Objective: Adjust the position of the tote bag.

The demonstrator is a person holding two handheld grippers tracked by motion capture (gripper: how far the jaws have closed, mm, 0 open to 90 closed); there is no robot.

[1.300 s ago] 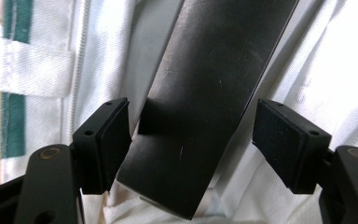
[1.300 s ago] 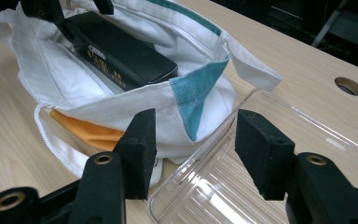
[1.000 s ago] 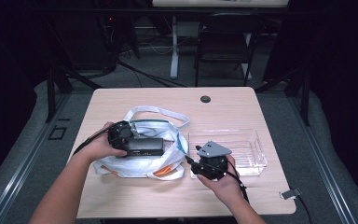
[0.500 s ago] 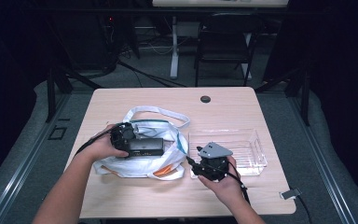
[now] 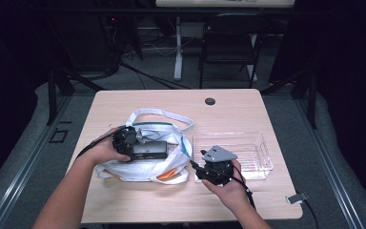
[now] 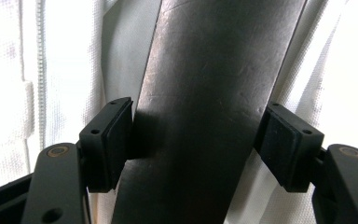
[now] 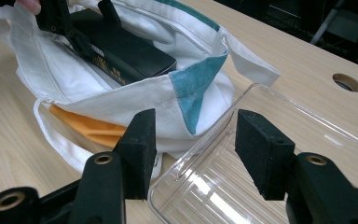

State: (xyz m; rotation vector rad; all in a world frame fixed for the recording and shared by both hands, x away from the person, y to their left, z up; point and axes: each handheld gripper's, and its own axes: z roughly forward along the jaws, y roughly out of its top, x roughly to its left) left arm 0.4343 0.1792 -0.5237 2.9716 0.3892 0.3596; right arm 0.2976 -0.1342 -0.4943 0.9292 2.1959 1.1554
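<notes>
Tool-wise unchanged: still clamps the black box in the white tote bag with the left tool, still holds the right tool released at the clear tray corner, pausing before lift-out.

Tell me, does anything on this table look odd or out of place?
Nothing is spilled or broken. The white bag lies slumped and crumpled on the table, one strap flung out. A flat black box pokes out of its mouth, clamped by the left gripper. The clear tray beside it is bare.
</notes>
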